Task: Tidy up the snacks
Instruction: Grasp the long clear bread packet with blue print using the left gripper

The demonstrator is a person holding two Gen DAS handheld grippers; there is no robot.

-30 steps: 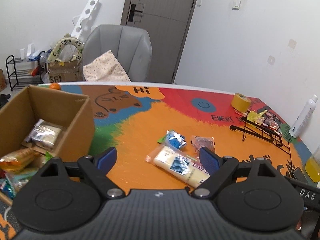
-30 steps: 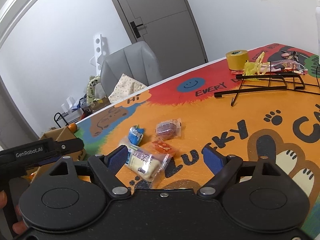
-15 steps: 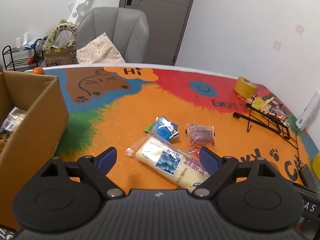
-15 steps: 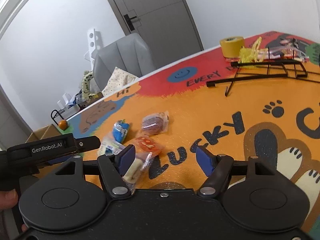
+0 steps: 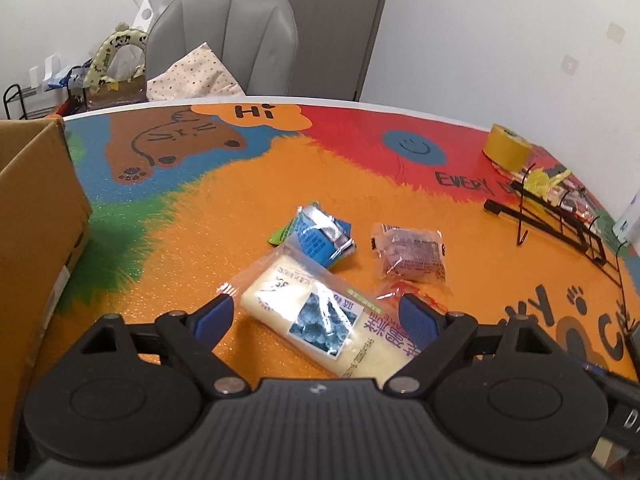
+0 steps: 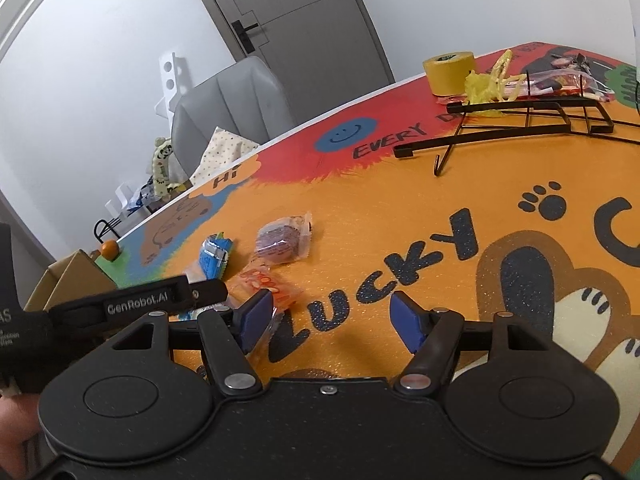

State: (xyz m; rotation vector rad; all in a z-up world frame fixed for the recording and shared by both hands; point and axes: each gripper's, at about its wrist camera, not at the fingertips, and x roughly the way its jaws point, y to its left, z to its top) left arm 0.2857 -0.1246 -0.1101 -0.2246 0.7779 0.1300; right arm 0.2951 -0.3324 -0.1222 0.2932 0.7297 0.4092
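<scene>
The cardboard box [image 5: 36,216] stands at the left edge of the table [image 5: 224,208], the likely home for the loose snacks.

The largest loose snack, a long cream-coloured cake bar in a clear wrapper [image 5: 320,316], lies near the table's front edge, directly between the fingers of the left gripper [image 5: 314,316], whose jaws stand wide apart and hold nothing. It looks light and soft, with a slick film, so a gentle pinch across its narrow middle seems safest; squeezing hard would probably crush it.

Toward the table's middle lies a brown cake in a clear packet [image 5: 412,254], likewise squashy; its crimped end may suit better. Beside it sits a crumpled blue pouch [image 5: 322,236], light and crinkly.

The smallest, an orange sachet [image 6: 266,282], touches the left pad of the right gripper [image 6: 326,318], which is also open and empty.
</scene>
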